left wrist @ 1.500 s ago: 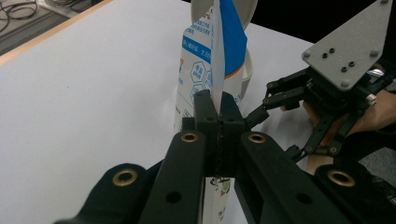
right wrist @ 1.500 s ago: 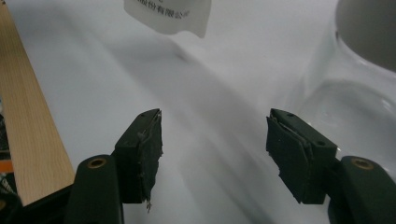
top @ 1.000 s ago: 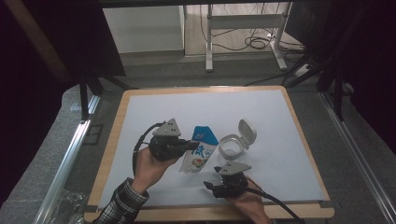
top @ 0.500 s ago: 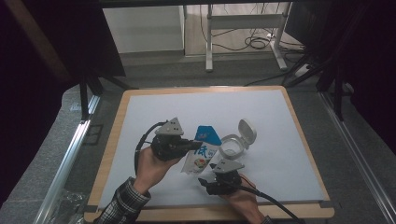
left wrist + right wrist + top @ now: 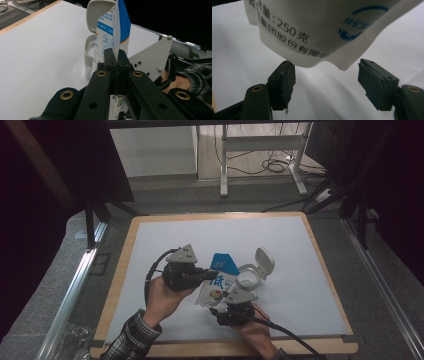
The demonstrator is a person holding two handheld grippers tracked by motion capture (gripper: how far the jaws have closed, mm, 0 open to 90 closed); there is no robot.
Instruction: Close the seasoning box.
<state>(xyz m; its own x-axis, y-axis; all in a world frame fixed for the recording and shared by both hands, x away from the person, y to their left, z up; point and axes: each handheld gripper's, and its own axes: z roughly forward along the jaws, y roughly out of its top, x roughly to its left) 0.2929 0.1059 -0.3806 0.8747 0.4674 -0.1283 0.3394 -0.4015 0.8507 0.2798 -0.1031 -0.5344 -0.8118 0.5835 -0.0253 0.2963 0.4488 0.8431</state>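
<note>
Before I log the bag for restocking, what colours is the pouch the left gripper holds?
The pouch is white with a blue top and blue print, clearest in the left gripper view.

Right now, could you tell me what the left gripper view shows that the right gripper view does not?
Left gripper view alone: the left gripper shut on the pouch's edge, the white jar with its hinged lid standing open behind it, and a plaid sleeve.

Right gripper view alone: the right gripper open just under the pouch's bottom end, with black printed text across it.

Both: the same white and blue pouch above the white table.
</note>
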